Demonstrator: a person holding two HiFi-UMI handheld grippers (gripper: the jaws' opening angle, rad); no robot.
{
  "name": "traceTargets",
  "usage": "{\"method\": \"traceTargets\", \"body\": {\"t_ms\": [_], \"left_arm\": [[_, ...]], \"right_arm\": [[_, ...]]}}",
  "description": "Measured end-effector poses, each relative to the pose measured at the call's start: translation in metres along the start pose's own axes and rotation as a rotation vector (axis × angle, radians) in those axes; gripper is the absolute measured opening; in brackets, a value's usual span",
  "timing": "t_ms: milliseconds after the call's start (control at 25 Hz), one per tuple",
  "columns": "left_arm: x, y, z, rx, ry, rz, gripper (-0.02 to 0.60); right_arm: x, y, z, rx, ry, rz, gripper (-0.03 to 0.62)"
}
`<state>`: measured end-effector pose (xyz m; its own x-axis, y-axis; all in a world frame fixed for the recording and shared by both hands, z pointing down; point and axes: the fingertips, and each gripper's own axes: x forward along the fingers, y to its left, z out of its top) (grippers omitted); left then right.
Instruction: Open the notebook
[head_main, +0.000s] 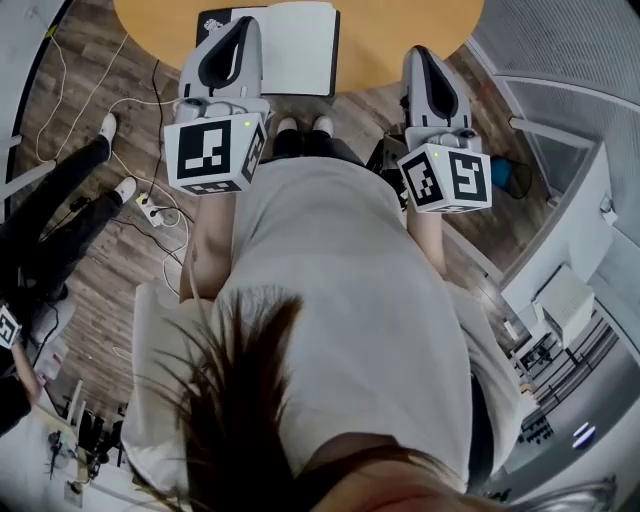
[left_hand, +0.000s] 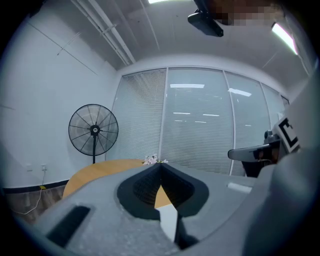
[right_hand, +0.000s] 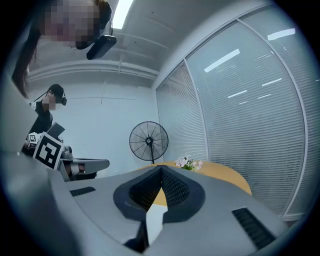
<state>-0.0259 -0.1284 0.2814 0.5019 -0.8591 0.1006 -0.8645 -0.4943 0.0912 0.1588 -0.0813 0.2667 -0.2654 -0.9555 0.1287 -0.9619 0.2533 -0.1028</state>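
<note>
Both pairs of jaws are pressed shut tip to tip with nothing between them, as the left gripper (left_hand: 160, 167) and right gripper (right_hand: 161, 169) are held side by side and roughly level above the near edge of a round wooden table (head_main: 400, 30). The notebook (head_main: 297, 48) lies flat on that table close to the near rim, a white page facing up and a dark cover edge showing along its right side. In the head view the left gripper overlaps the notebook's left part, while the right gripper sits well to its right, over the table's rim. Each gripper view looks out across the tabletop rather than down at it.

At the table's far side sits a small bunch of pale flowers (right_hand: 188, 162), and behind it stands a black pedestal fan (left_hand: 93, 129) against a white wall, beside a glass wall with closed blinds (left_hand: 200, 125). On the wood floor (head_main: 90, 90) to the left, cables (head_main: 150, 205) trail past a second person (head_main: 55, 200) in dark trousers and white shoes.
</note>
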Motion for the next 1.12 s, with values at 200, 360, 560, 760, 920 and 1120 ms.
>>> {"method": "traceTargets", "body": {"t_ms": [200, 360, 560, 760, 920, 1120], "left_arm": [[-0.013, -0.014, 0.017, 0.023, -0.034, -0.012, 0.017], [-0.025, -0.019, 0.029, 0.034, -0.058, -0.011, 0.016], [-0.037, -0.02, 0.041, 0.039, -0.085, -0.002, 0.017], [-0.048, -0.021, 0.044, 0.049, -0.096, 0.008, 0.016], [-0.054, -0.021, 0.045, 0.039, -0.1, 0.015, 0.017], [-0.057, -0.02, 0.042, 0.031, -0.1, 0.018, 0.017]], "right_arm": [[-0.01, 0.004, 0.016, -0.012, -0.037, 0.021, 0.002], [-0.018, 0.009, 0.024, -0.015, -0.056, 0.039, 0.002], [-0.022, 0.018, 0.031, -0.016, -0.075, 0.061, 0.002], [-0.034, 0.019, 0.036, -0.011, -0.084, 0.052, 0.002], [-0.042, 0.016, 0.037, 0.001, -0.084, 0.025, 0.002], [-0.045, 0.013, 0.039, -0.011, -0.082, 0.003, 0.002]]}}
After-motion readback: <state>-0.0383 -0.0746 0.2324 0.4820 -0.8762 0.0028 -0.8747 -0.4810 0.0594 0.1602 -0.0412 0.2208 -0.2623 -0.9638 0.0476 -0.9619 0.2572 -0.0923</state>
